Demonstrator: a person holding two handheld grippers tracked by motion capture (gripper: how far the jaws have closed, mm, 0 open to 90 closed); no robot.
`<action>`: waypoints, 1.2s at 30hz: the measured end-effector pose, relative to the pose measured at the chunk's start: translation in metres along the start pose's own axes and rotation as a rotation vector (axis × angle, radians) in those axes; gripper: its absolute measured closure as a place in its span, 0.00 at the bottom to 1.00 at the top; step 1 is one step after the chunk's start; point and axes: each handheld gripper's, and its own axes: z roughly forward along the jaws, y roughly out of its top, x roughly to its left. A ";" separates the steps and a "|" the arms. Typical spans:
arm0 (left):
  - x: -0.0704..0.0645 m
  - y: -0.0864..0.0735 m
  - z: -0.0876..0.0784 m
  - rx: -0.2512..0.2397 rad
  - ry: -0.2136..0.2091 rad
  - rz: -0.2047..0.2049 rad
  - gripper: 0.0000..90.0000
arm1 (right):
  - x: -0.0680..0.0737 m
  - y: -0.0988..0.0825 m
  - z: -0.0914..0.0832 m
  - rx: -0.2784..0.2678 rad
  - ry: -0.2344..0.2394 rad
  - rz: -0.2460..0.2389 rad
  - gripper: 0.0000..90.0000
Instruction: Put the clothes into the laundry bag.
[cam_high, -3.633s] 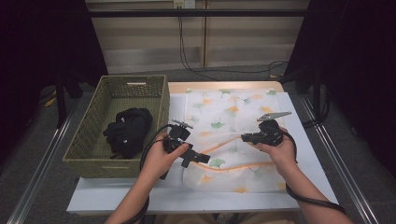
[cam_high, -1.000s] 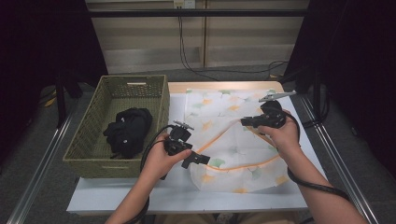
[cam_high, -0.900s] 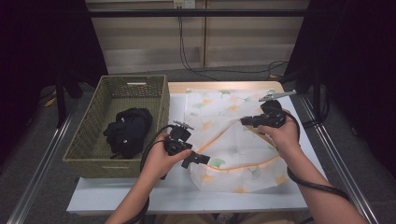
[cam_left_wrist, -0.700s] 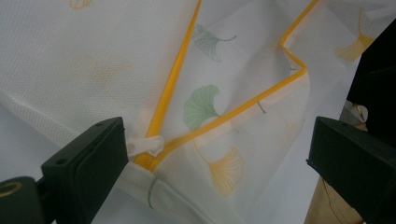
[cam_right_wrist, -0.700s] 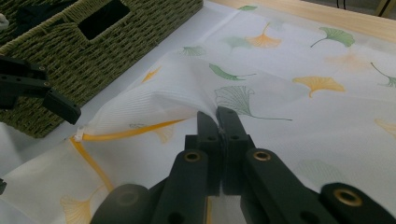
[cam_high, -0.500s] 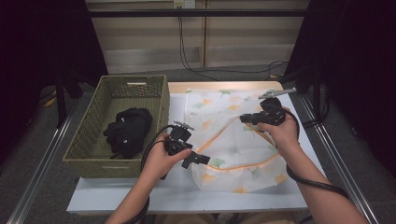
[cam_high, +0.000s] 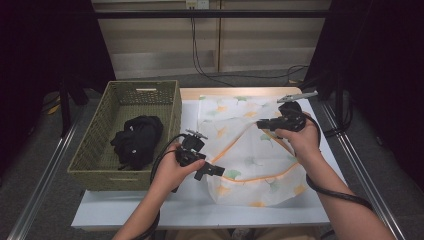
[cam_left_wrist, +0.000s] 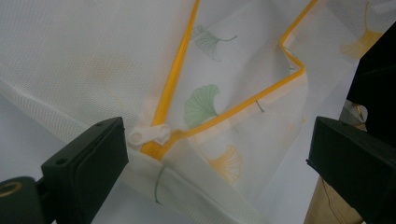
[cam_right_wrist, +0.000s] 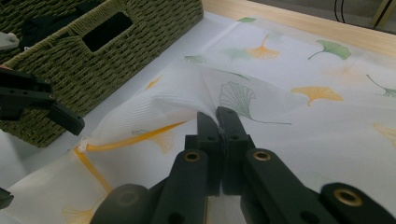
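Under right tongs (cam_right_wrist: 218, 122) | mesh bag (cam_right_wrist: 299, 121) fold pinched | edge hidden

Your right hand (cam_high: 300, 140) covers the stretch of mesh bag (cam_high: 250, 150) beneath it, and your forearms run off the bottom edge of the high view. The black bundle (cam_high: 137, 140) in the basket (cam_high: 100, 170) is too dark to make out. In the left gripper view, the bag's far corners are cut off.
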 end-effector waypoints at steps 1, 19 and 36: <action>0.000 0.000 0.000 0.001 0.000 0.000 0.05 | 0.000 0.001 0.000 -0.001 0.003 0.002 1.00; -0.002 0.000 -0.001 -0.009 0.002 -0.008 0.05 | 0.002 0.011 -0.004 -0.021 -0.003 0.000 1.00; -0.003 0.003 -0.003 0.014 0.009 0.019 0.05 | 0.003 0.019 -0.009 -0.037 0.004 0.002 1.00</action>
